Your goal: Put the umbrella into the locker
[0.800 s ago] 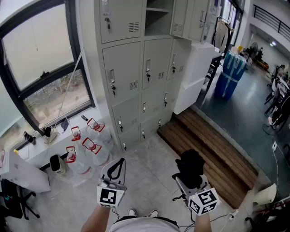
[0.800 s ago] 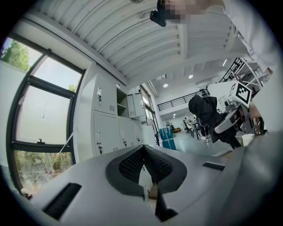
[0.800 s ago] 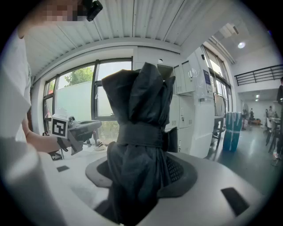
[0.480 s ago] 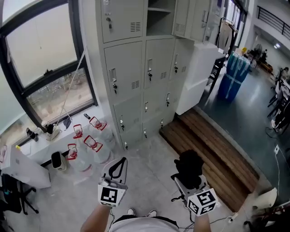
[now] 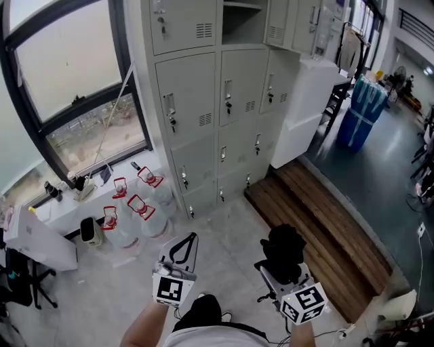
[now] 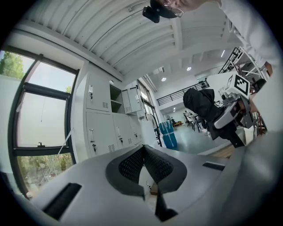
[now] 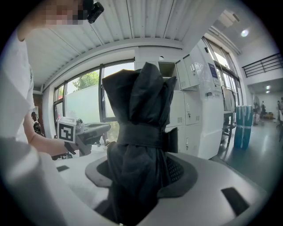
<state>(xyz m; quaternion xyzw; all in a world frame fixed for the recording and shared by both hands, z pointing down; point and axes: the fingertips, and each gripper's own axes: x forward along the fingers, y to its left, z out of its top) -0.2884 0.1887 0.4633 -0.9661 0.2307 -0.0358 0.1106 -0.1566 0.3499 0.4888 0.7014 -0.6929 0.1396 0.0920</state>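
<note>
This is the carrying step: the right gripper (image 7: pixel 140 174) clamps the folded black umbrella (image 5: pixel 283 247), its jaws spread wide by the bundle, well short of the lockers (image 5: pixel 203 115). The left gripper (image 6: pixel 143 152) is pinched together with nothing in it (free for a door). Next, I reckon, comes closing in on the open compartment (image 5: pixel 241 20) up top

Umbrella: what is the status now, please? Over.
Left gripper shut, empty. Right gripper shut on umbrella, folded, upright. Locker ahead, one upper compartment open. Water bottles on floor at locker's left.
</note>
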